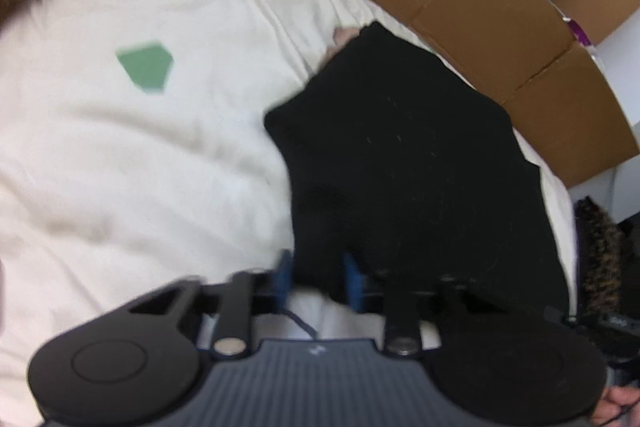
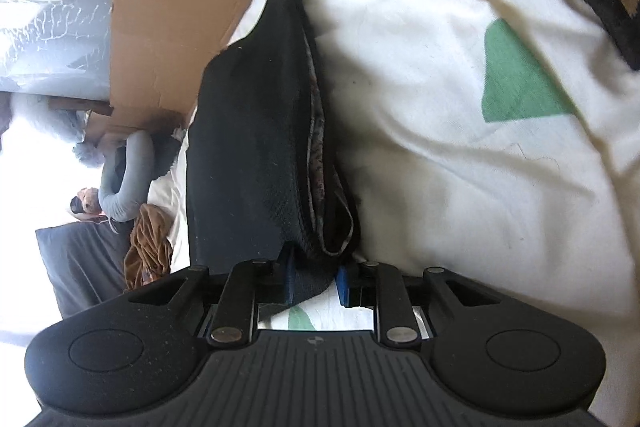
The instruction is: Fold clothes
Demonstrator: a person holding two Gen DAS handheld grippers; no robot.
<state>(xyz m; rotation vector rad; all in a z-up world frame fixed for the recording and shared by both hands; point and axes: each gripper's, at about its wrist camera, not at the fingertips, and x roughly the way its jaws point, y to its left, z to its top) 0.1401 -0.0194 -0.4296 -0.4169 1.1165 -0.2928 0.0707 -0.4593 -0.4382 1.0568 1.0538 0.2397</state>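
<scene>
Cream bedsheet (image 1: pixel 120 167) with a green patch carries the black knit garment (image 1: pixel 400 155), both the left tool (image 1: pixel 318 277) and right tool (image 2: pixel 314 281) pinching its near edge, seemingly mid-fold; next, carry that edge across evenly.

No readable text, label, brand name or number shows in either view; the small pale marks are too blurred.

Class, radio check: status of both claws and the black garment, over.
Left claw shut on black garment. Right claw shut on it too. Garment lies on cream sheet. Nothing in the way.
</scene>
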